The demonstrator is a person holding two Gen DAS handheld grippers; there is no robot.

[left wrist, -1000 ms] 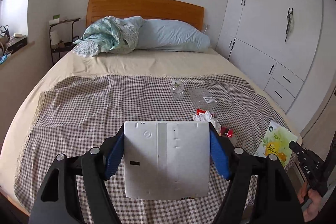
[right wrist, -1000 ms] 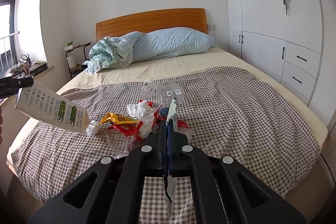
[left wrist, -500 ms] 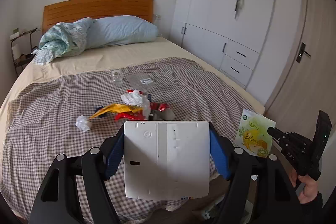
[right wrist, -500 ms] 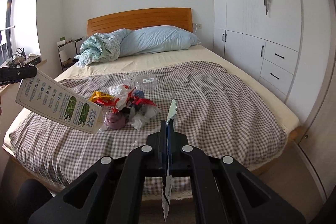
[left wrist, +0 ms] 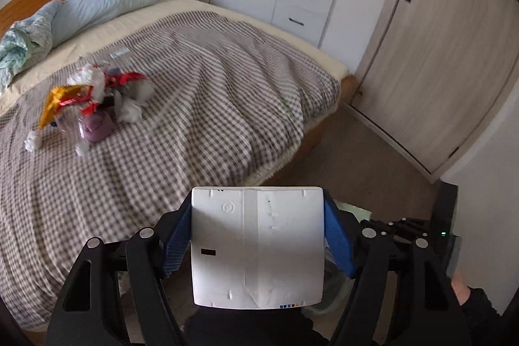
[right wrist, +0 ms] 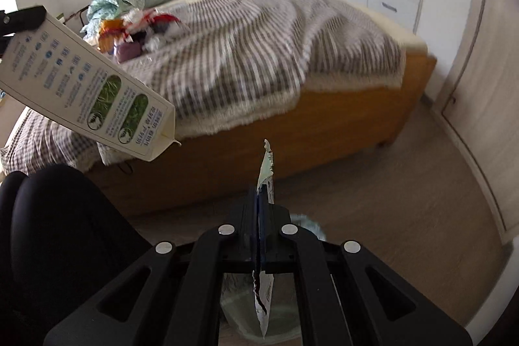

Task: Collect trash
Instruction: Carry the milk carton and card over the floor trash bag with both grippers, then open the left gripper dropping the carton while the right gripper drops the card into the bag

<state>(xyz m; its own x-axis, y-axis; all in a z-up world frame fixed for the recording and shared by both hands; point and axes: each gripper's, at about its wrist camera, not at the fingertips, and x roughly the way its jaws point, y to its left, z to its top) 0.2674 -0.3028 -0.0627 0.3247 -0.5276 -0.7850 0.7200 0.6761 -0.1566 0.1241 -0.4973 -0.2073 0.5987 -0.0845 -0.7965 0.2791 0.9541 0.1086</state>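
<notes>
White carton clamped in left gripper, torn wrapper pinched in right gripper — carrying both binward; next: centre over bin, part jaws.

**Bed and floor: contents**

Bed, wooden frame, fills left of frame. Checked blanket over cream sheet. Blue pillow and crumpled green quilt, upper left. Trash heap, wrappers and crumpled tissue, on blanket, left. Floor, brown, lower right.
</notes>
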